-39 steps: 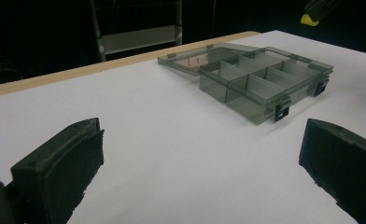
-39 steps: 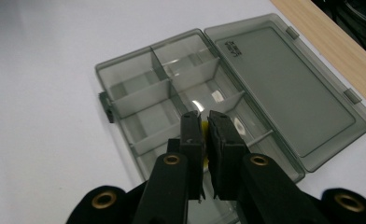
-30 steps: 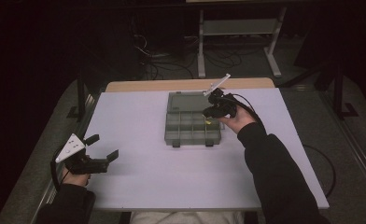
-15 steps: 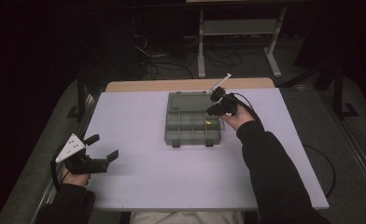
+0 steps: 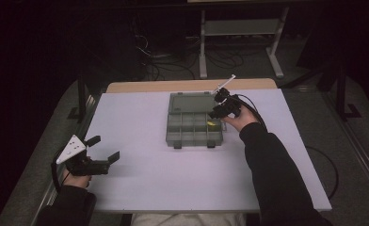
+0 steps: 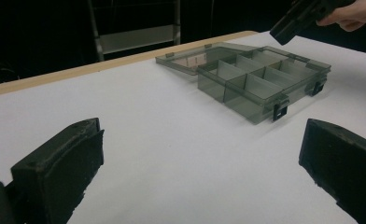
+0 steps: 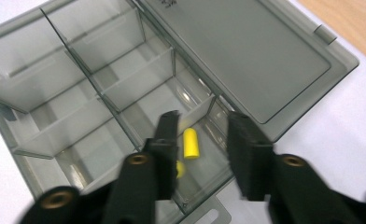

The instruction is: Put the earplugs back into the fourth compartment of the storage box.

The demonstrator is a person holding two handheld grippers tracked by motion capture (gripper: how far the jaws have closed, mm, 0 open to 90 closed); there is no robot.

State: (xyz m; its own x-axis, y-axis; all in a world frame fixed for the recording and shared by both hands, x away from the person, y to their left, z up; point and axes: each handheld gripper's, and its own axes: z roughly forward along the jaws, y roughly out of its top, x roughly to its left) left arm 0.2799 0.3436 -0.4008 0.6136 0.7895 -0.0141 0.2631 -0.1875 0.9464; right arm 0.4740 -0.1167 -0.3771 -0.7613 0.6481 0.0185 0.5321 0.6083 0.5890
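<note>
So my right gripper just opened its jaws over the organizer box, yellow earplug lying loose in the corner compartment between them. Left gripper sits wide open, empty.

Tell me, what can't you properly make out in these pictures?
- Second yellow piece: right gripper view, mostly hidden behind a jaw of the right gripper; the first piece shows clearly.
- Box contents: high view, too small, just a yellow speck.
- Left gripper: left gripper view, jaws cut off by the bottom edge.
</note>
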